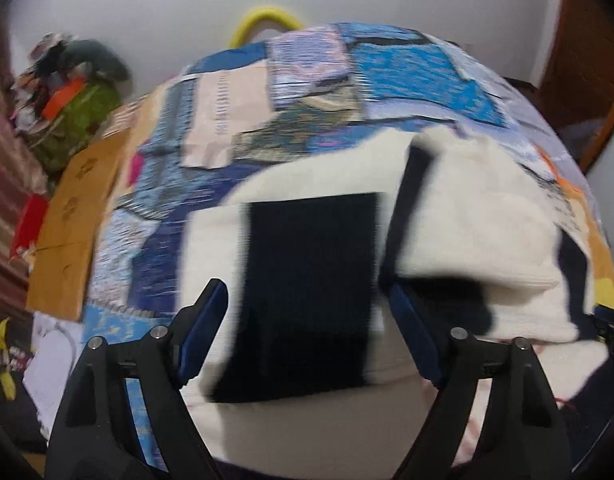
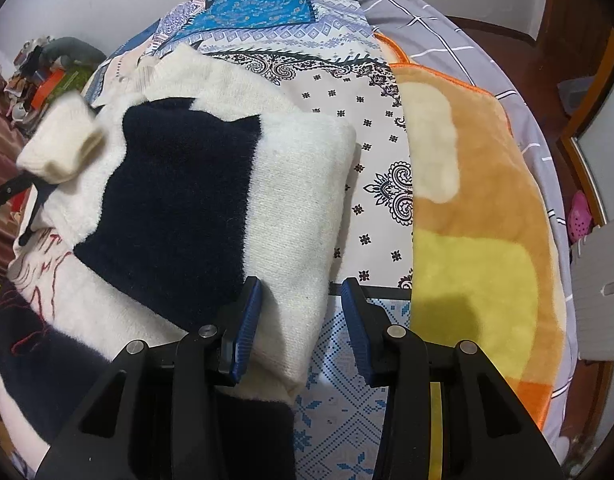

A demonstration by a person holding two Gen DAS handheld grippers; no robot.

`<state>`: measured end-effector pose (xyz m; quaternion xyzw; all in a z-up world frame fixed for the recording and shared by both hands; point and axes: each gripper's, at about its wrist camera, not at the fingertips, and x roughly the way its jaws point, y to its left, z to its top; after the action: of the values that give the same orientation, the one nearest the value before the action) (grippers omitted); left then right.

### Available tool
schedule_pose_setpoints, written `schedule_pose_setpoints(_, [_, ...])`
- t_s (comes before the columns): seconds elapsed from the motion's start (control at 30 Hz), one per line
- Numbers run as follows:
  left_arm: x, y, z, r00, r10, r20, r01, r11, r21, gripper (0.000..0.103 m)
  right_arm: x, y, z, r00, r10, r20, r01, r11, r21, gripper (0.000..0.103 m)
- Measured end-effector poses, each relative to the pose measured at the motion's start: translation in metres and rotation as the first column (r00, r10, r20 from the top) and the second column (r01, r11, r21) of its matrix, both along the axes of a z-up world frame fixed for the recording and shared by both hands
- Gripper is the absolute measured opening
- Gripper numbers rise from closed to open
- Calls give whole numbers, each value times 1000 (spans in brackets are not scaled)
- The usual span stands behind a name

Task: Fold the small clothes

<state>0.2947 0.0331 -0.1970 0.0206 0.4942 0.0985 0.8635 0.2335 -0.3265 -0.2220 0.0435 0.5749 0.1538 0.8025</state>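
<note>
A small cream and navy knitted sweater (image 2: 179, 200) lies on the patterned bed sheet (image 2: 347, 128); it also shows, blurred, in the left wrist view (image 1: 311, 292). One sleeve (image 2: 303, 240) is folded over its right side. A cream cuff (image 2: 63, 144) hangs in the air at the left, by the tip of the other gripper. My right gripper (image 2: 301, 328) is open, its jaws either side of the folded sleeve's lower edge. My left gripper (image 1: 307, 332) is open above the sweater's navy panel, holding nothing.
An orange and yellow fleece blanket (image 2: 479, 208) covers the bed's right side, with a grey checked cover (image 2: 447, 24) beyond. A cardboard sheet (image 1: 75, 224) and a heap of clutter (image 1: 67, 92) lie left of the bed. A white wall stands behind.
</note>
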Motion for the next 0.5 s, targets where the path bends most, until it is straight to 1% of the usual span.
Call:
schedule_pose_setpoints(0.03, [-1, 9, -1, 1000, 18, -6, -18, 1000, -4, 79, 0, 0, 0, 1000, -2, 0, 2, 1000, -3, 38])
schedule_pose_setpoints(0.13, [-6, 38, -4, 998, 52, -32, -54, 997, -47, 79, 1, 1, 1, 1000, -8, -1, 8, 1000, -7, 38])
schedule_pose_setpoints(0.23, [-16, 55, -3, 998, 56, -29, -57, 997, -53, 79, 2, 0, 3, 1000, -17, -1, 17, 1000, -7, 38])
schedule_pose_setpoints(0.33, [-23, 58, 3, 999, 30, -13, -31, 996, -82, 79, 4, -1, 9, 999, -31, 7, 31, 1000, 3, 38])
schedule_pose_setpoints(0.43, [-25, 50, 12, 1000, -19, 6, 19, 994, -108, 79, 7, -2, 16, 999, -47, 22, 47, 999, 17, 38])
schedule_pose_setpoints(0.5, [-23, 37, 18, 997, -68, 24, 69, 994, -87, 79, 8, -1, 22, 998, -50, 38, 49, 999, 19, 38])
